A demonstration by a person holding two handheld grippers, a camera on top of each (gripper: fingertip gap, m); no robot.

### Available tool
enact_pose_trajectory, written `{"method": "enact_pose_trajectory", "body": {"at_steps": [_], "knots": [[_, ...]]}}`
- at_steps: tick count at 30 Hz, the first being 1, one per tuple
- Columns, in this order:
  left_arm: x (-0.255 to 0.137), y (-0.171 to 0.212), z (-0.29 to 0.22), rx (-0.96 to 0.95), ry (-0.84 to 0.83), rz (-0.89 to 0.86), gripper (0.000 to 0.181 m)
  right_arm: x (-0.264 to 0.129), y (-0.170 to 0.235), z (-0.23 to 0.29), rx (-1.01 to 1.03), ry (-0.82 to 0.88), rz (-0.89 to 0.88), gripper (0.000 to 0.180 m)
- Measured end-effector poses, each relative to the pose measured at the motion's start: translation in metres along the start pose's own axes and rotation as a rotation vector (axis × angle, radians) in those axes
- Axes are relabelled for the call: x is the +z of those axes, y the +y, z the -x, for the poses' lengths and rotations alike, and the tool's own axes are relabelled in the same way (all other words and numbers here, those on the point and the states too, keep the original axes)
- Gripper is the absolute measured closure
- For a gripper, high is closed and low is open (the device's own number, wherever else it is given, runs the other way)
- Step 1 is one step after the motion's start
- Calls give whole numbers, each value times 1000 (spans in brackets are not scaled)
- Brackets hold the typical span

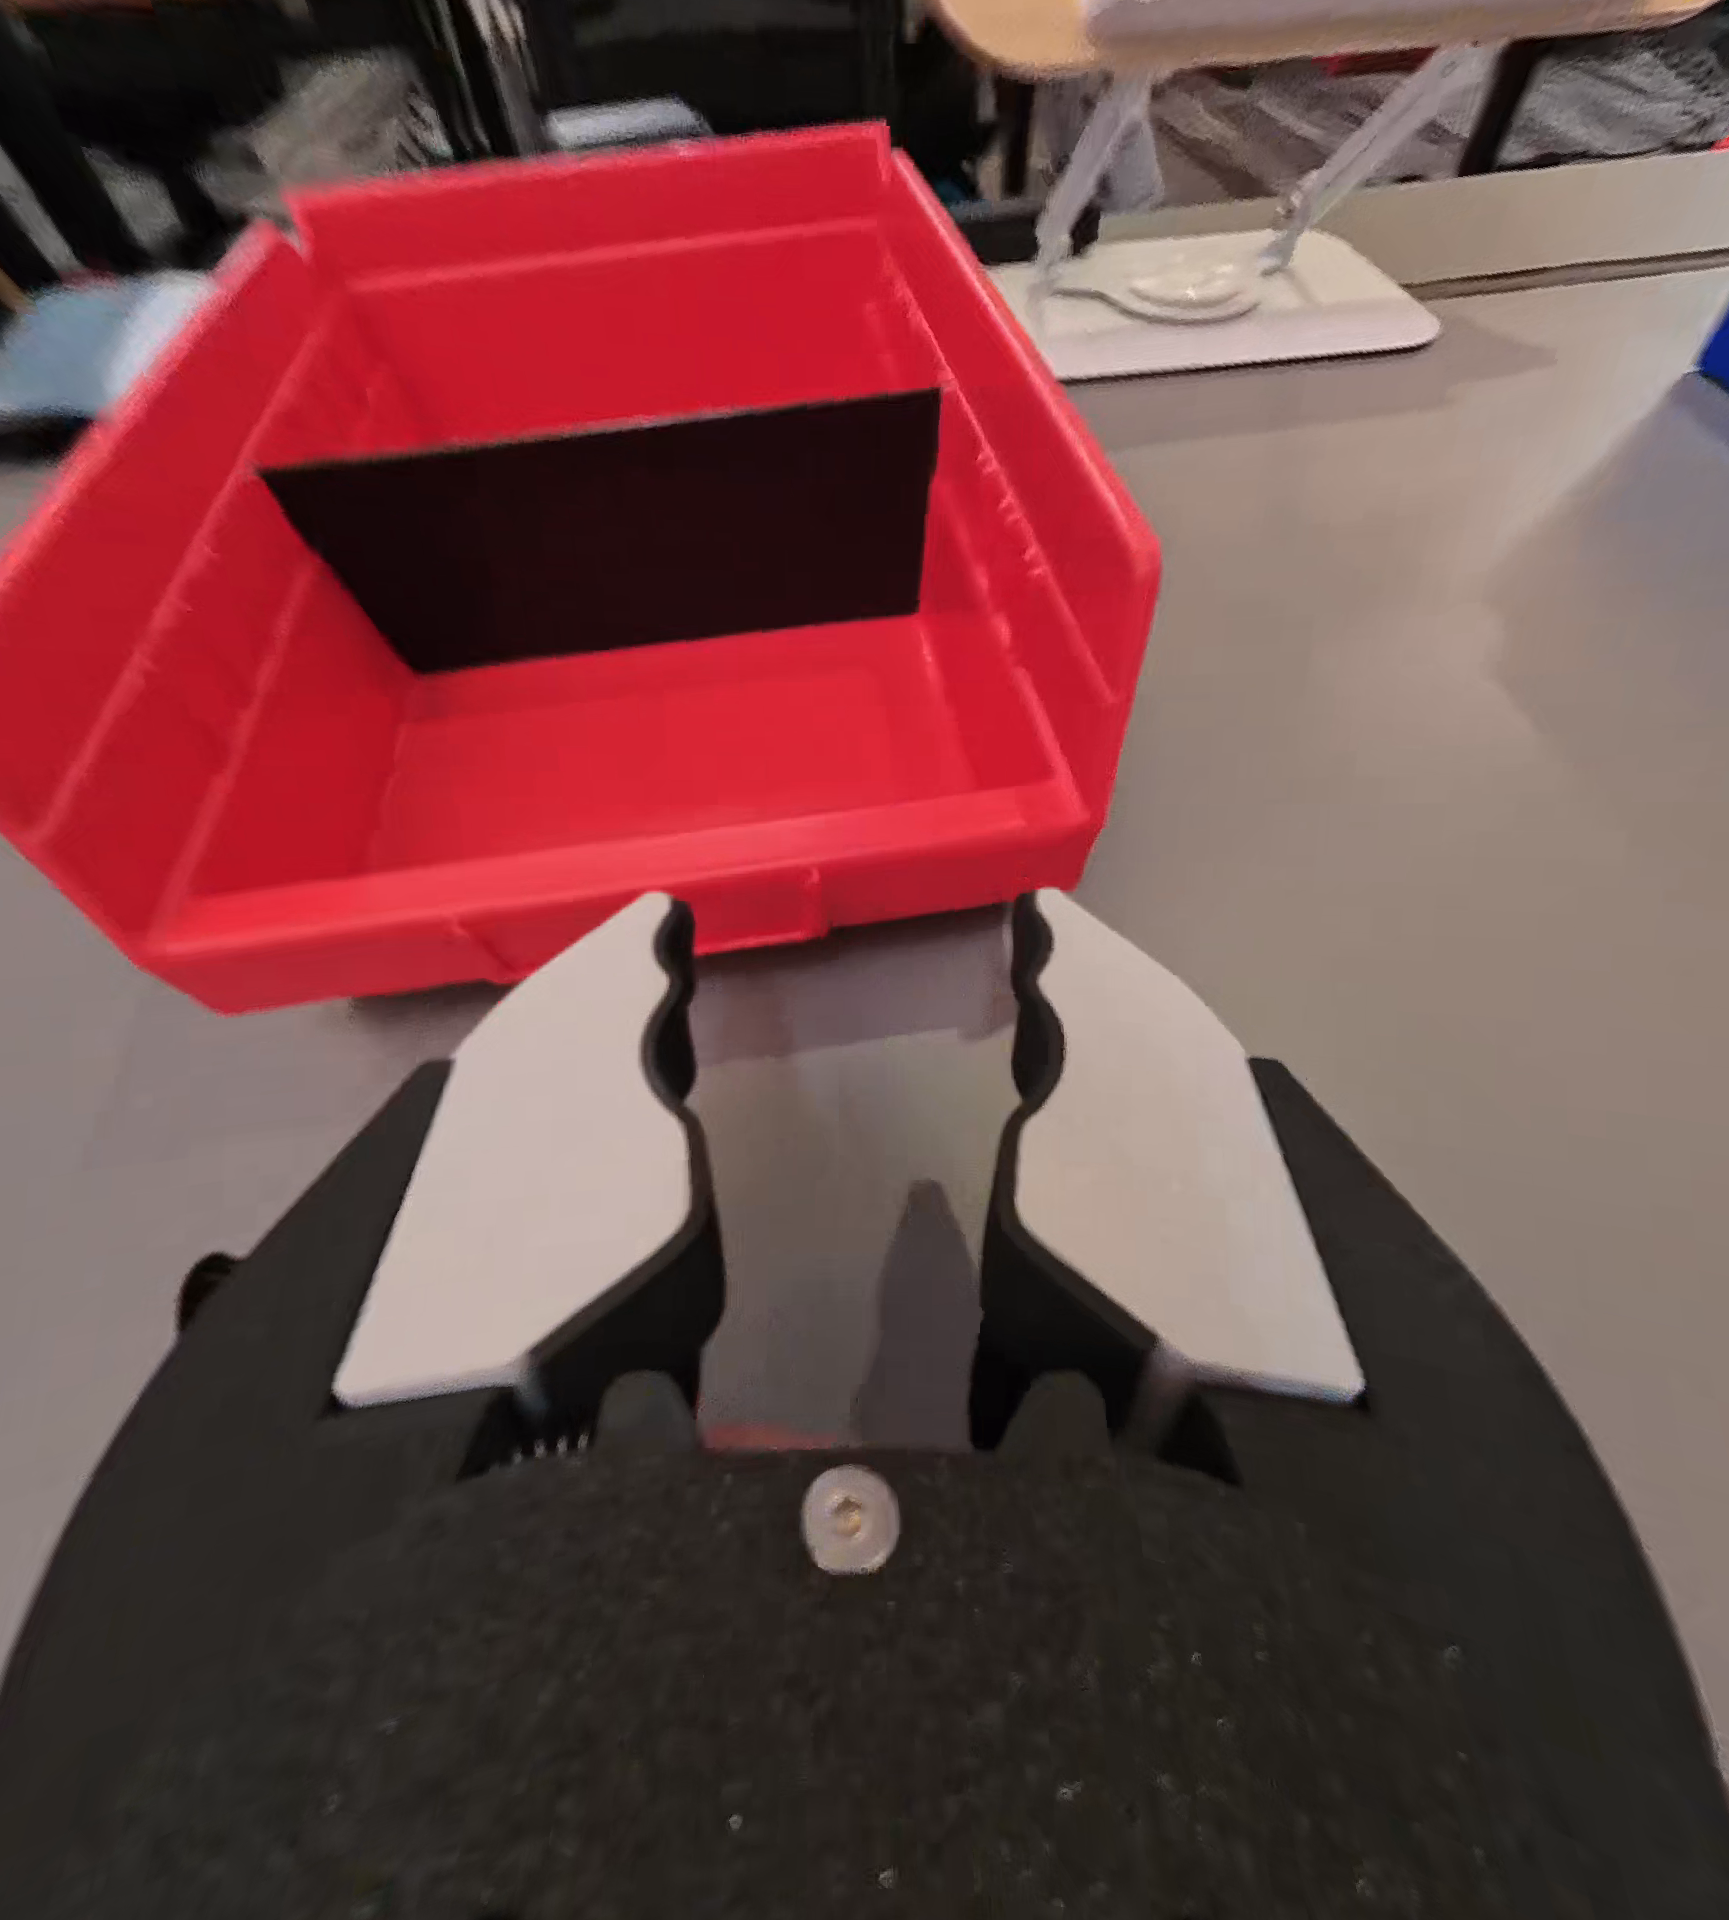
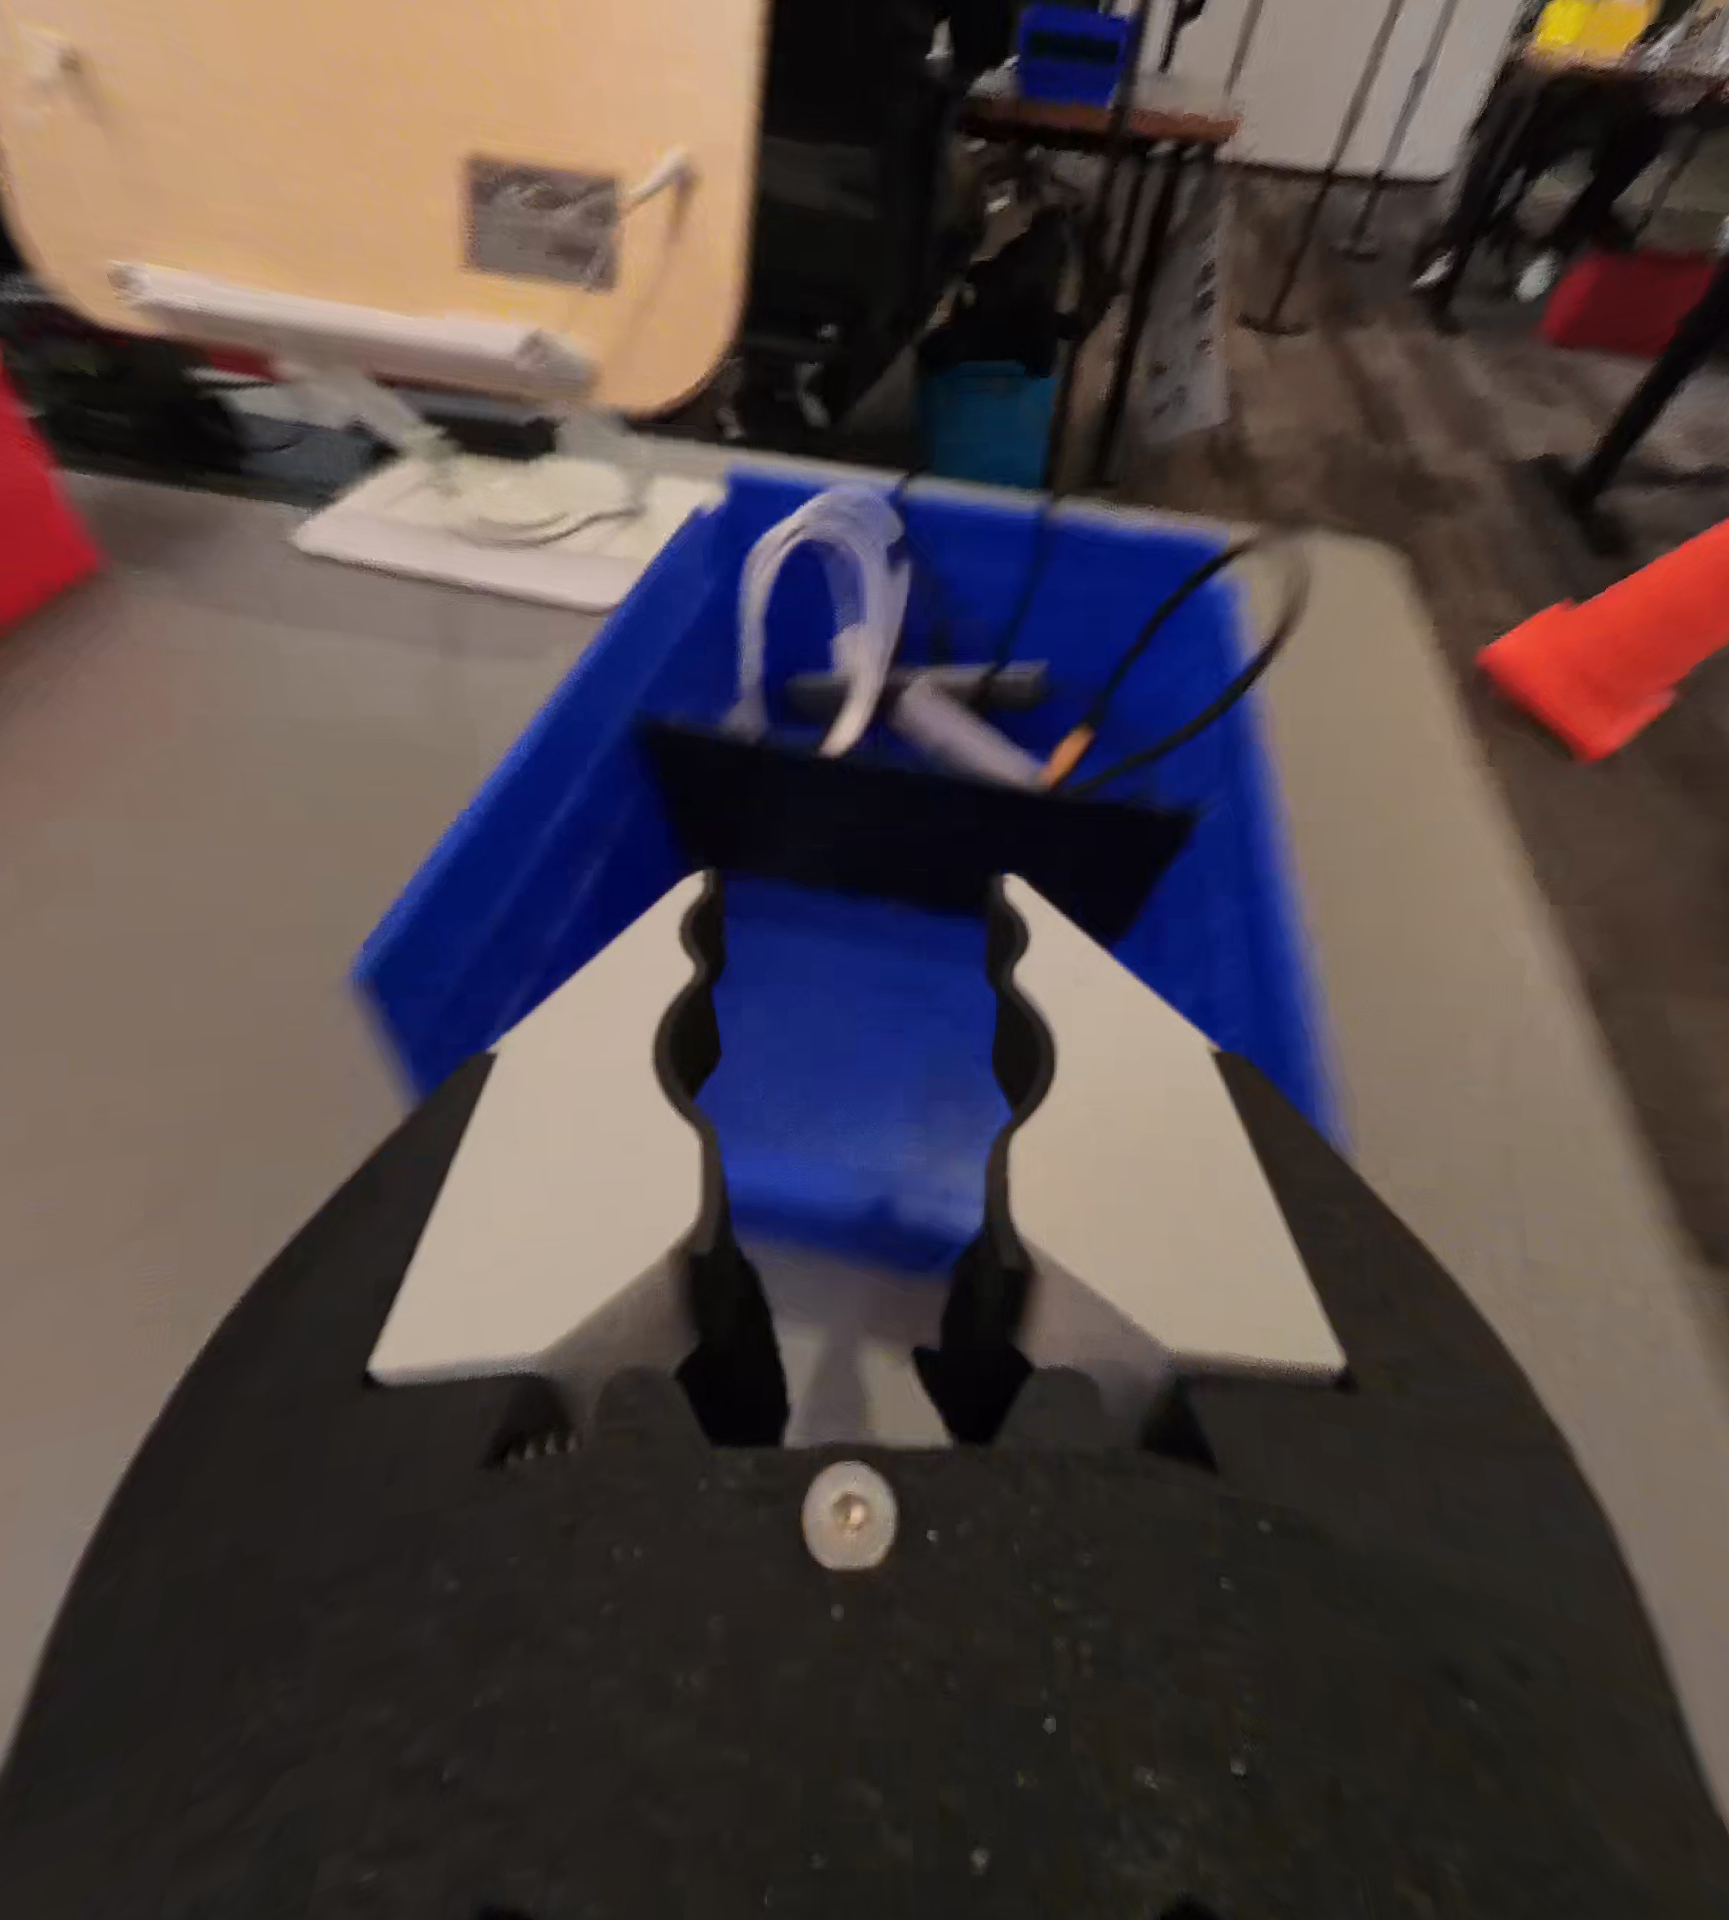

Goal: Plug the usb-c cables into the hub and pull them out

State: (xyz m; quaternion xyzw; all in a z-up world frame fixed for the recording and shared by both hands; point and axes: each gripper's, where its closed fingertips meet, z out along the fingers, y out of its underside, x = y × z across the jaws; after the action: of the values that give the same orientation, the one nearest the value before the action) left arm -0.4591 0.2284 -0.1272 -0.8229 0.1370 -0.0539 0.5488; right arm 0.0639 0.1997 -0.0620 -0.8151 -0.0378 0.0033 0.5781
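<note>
Left tongs (image 1: pixel 844 935): apart, holding nothing; silver wedge-shaped fingers with wavy black rubber pads, on a grainy black body, over the bare counter just near of the red bin.
Right tongs (image 2: pixel 849 914): apart, holding nothing; same build, over the near compartment of the blue bin.
Counter (image 1: pixel 1462 831): smooth matte grey, flat.
Red bin (image 1: pixel 548 904): glossy moulded plastic with ribbed side walls and a low near lip; a flat black divider (image 1: pixel 621 530) stands across it.
Blue bin (image 2: pixel 527 831): plastic, open-topped, blurred; a black divider (image 2: pixel 901 831) crosses it; the near compartment's floor shows plain blue between the tongs.
Cables (image 2: pixel 829 613): in the blue bin's far compartment, behind the divider; a white bundle looped upward, and a thin black cable (image 2: pixel 1244 644) arching over the right wall, its orange-tipped end low in the compartment.
Hub (image 2: pixel 953 722): likely the grey bar-shaped piece lying among the cables; too blurred to be sure.
Cone (image 2: pixel 1660 623): orange, lying on the floor to the right, off the counter.
White stand (image 1: pixel 1244 312): flat rounded base, far on the counter.
</note>
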Motion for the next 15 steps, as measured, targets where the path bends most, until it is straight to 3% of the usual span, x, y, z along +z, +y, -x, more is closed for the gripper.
{"method": "enact_pose_trajectory", "body": {"at_steps": [2,4,8,15], "knots": [[1,7,-6,-62,49,53,125,-15,43,36,47,-44,50,118],[1,12,-7,-65,55,82,128,-34,63,49,67,-14,38,119],[0,23,-8,-36,53,154,122,-51,62,43,102,53,0,123],[1,33,1,-52,-20,206,115,-35,87,32,92,75,100,112]]}}
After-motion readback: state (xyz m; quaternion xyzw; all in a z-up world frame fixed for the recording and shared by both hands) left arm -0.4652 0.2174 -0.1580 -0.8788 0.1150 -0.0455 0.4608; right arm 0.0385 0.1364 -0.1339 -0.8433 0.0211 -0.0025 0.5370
